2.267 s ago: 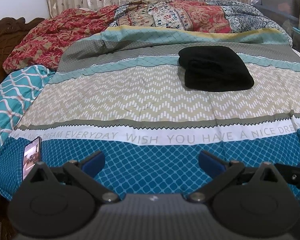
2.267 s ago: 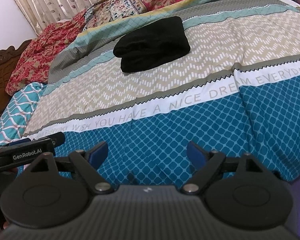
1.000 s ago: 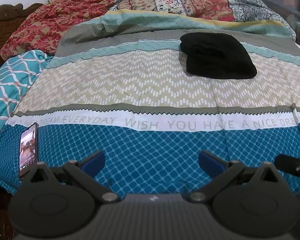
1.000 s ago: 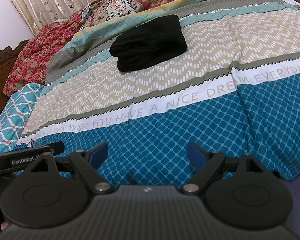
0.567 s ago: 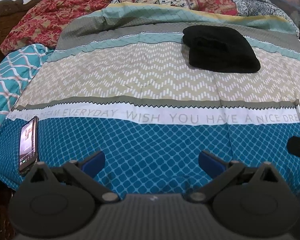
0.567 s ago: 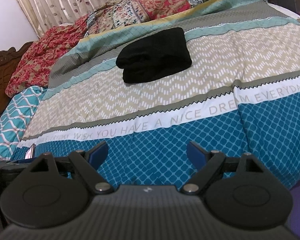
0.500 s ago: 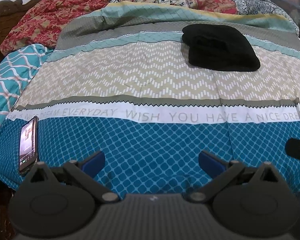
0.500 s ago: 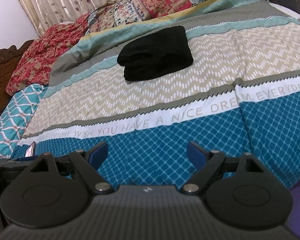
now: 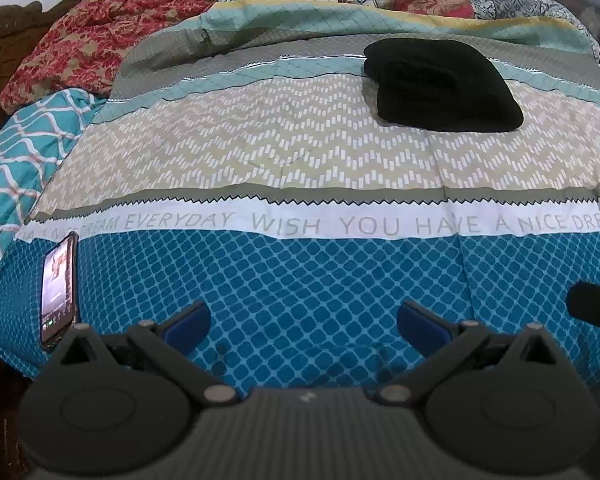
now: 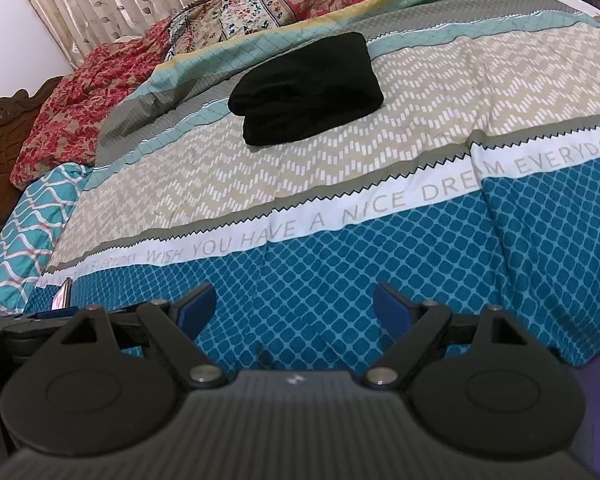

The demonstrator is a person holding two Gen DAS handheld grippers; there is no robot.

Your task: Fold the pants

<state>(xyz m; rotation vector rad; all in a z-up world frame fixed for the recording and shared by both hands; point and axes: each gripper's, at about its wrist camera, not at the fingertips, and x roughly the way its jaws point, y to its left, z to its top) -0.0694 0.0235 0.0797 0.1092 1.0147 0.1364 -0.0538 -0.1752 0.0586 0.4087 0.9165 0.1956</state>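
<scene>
Black pants (image 9: 440,84) sat folded past lettering stripe (image 9: 340,224) on bed; both claws, left claw (image 9: 302,322) and right claw (image 10: 294,306), spread, empty. Looked finished, nothing left but backing off.

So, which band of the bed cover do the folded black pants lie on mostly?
The black pants lie mostly on the beige zigzag band, with their far edge over the pale teal stripe. The blue lattice band lies nearer the grippers.

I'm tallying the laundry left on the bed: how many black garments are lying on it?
1. A single folded black bundle lies on the bedspread, on its far half toward the pillows. More pieces may be hidden inside the bundle.
</scene>
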